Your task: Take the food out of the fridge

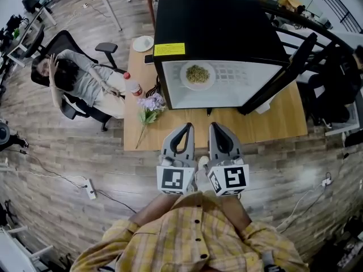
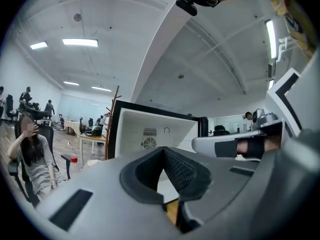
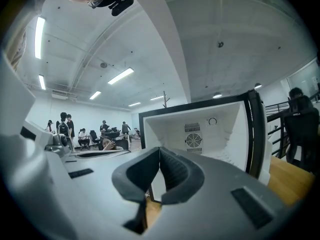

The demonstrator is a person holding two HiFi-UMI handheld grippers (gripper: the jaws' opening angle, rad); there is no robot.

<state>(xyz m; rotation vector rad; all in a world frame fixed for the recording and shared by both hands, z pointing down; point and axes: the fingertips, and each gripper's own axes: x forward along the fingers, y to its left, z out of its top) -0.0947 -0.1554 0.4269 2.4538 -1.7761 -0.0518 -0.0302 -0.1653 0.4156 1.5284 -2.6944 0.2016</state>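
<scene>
Head view:
- Black fridge (image 1: 218,33) lies on a wooden table (image 1: 266,123), with its door (image 1: 283,72) swung open to the right.
- White plate (image 1: 211,79) of food (image 1: 198,73) sits inside the white cavity, near its left side.
- Left gripper (image 1: 184,129) and right gripper (image 1: 218,129) are side by side close to the person's chest, just short of the table edge and well apart from the plate.
- Flowers (image 1: 149,103) and a bottle (image 1: 134,88) stand at the table's left end.
- A person (image 1: 85,78) sits in a chair (image 1: 68,41) beyond that end.

Left gripper view:
- Jaws are closed, their tips meeting, with nothing between them.
- The open fridge (image 2: 150,129) is ahead.

Right gripper view:
- Jaws are closed tip to tip and empty.
- The fridge (image 3: 200,129) is ahead, its back-wall fan grille showing.
</scene>
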